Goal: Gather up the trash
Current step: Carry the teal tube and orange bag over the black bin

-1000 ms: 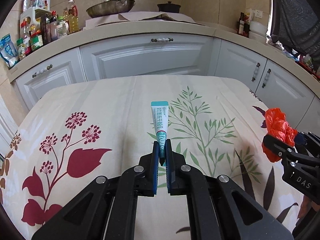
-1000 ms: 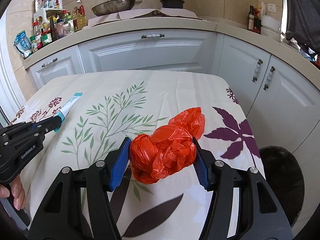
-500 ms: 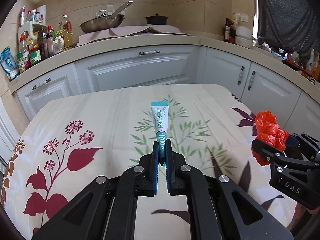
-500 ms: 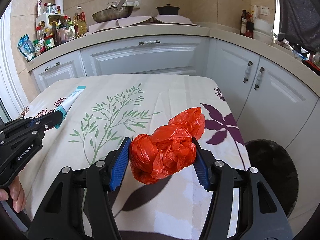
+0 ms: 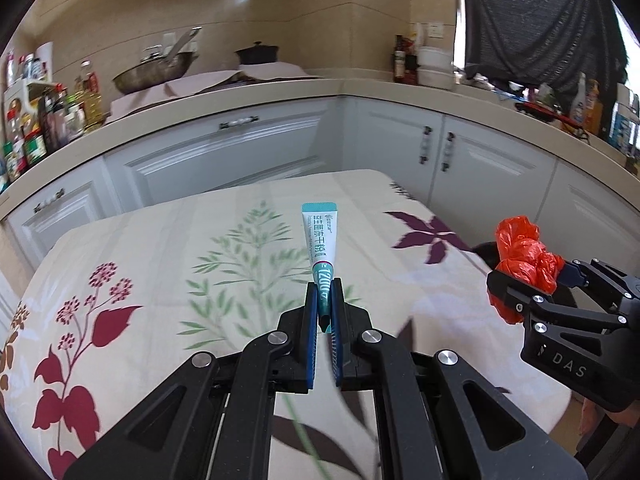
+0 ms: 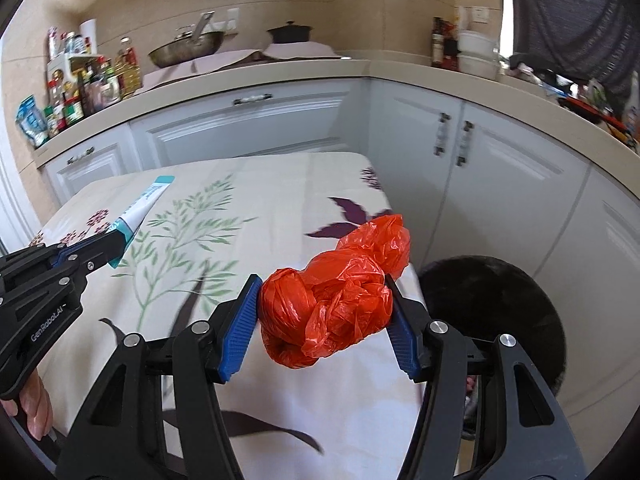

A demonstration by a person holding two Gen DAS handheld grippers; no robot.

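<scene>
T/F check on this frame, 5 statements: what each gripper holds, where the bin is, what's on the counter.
1. The left gripper is shut on a teal-and-white sachet. True.
2. The right gripper is empty. False: it is clamped on a crumpled red plastic bag.
3. A dark bin stands on the floor past the table's right edge, in the right wrist view. True.
4. The sachet lies flat on the tablecloth. False: it sticks up out of the left gripper, above the cloth.
5. The counter at the back is bare. False: a wok, a dark pot and bottles stand on it.
</scene>
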